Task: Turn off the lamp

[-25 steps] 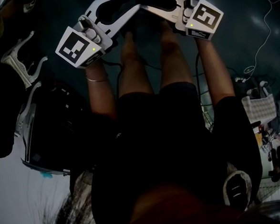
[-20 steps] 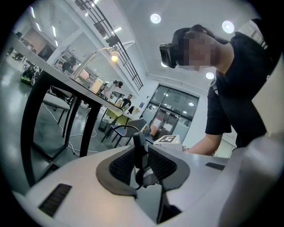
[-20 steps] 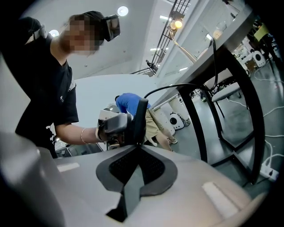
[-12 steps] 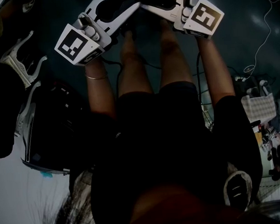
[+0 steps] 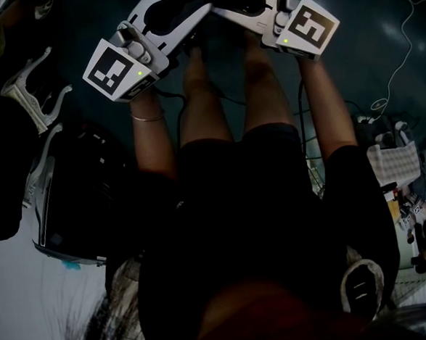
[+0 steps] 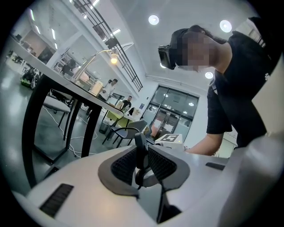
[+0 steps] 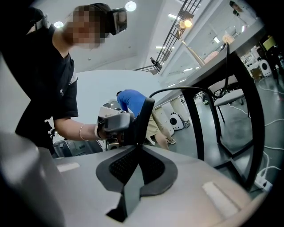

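1. State of the left gripper (image 6: pixel 140 150): the jaws are pressed together with nothing between the pads. State of the right gripper (image 7: pixel 141 122): likewise pressed together and empty. In the head view I hold both low in front of my legs. Their tips are turned in toward each other and almost meet, so each gripper view shows the other gripper ahead.

2. The table (image 6: pixel 57 81) stands on dark legs, and both gripper views look up at its top from below. It lies at the left of the left gripper view and at the right of the right gripper view. From this I judge that it stands in front of me.

3. The desk lamp (image 6: pixel 114 58) stands on that table, well apart from both grippers and higher than either.
   - Its bulb glows, so the switch-off is not yet done.
   - Its long axis is the slim arm, which slants up from the base on the table to the lit head.
   - No view shows a switch. I cannot tell whether it sits on the base, the head or a cord.

4. Bearing for the coming move, as I judge it: up and forward, away from my legs. Neither gripper reads clearly nearer, since the lamp shows about equally far in both gripper views.

5. Containers: a few small items stand on the table beside the lamp base. They are too small to name, and I cannot tell whether any is a container.
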